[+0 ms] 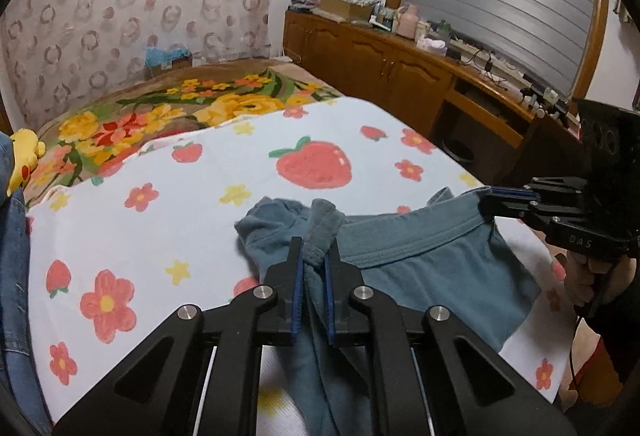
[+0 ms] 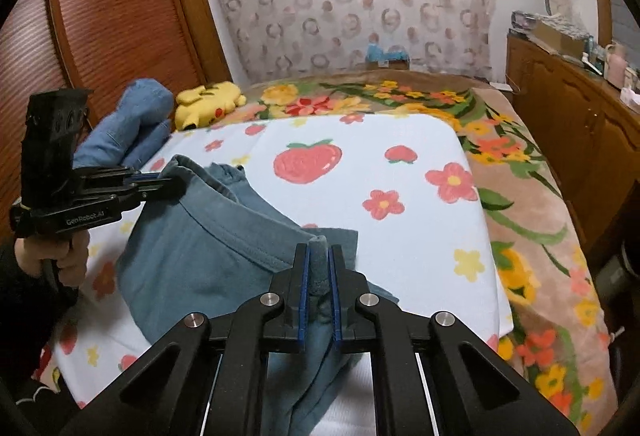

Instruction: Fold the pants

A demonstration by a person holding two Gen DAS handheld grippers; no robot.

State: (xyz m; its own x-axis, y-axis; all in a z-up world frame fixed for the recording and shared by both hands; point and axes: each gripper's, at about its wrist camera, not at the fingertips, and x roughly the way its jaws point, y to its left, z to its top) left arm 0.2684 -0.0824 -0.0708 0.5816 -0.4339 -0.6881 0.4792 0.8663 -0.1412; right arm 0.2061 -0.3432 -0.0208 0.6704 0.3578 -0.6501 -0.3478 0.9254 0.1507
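Observation:
Blue-grey pants (image 1: 420, 268) hang over the strawberry-print sheet (image 1: 160, 196), stretched between my two grippers by the waistband. My left gripper (image 1: 314, 248) is shut on one waistband corner, fabric bunched between its blue pads. My right gripper (image 1: 486, 202) shows at the right edge, shut on the other corner. In the right wrist view, my right gripper (image 2: 319, 256) pinches a fold of the pants (image 2: 200, 260), and my left gripper (image 2: 176, 185) grips the far corner at the left. The pant legs drop out of sight below the fingers.
A floral blanket (image 2: 532, 204) covers the bed beyond the sheet. A yellow plush toy (image 2: 208, 102) and denim clothing (image 2: 132, 124) lie at the bed's left side. A wooden sideboard (image 1: 380, 64) with clutter runs along the right. A patterned curtain hangs behind.

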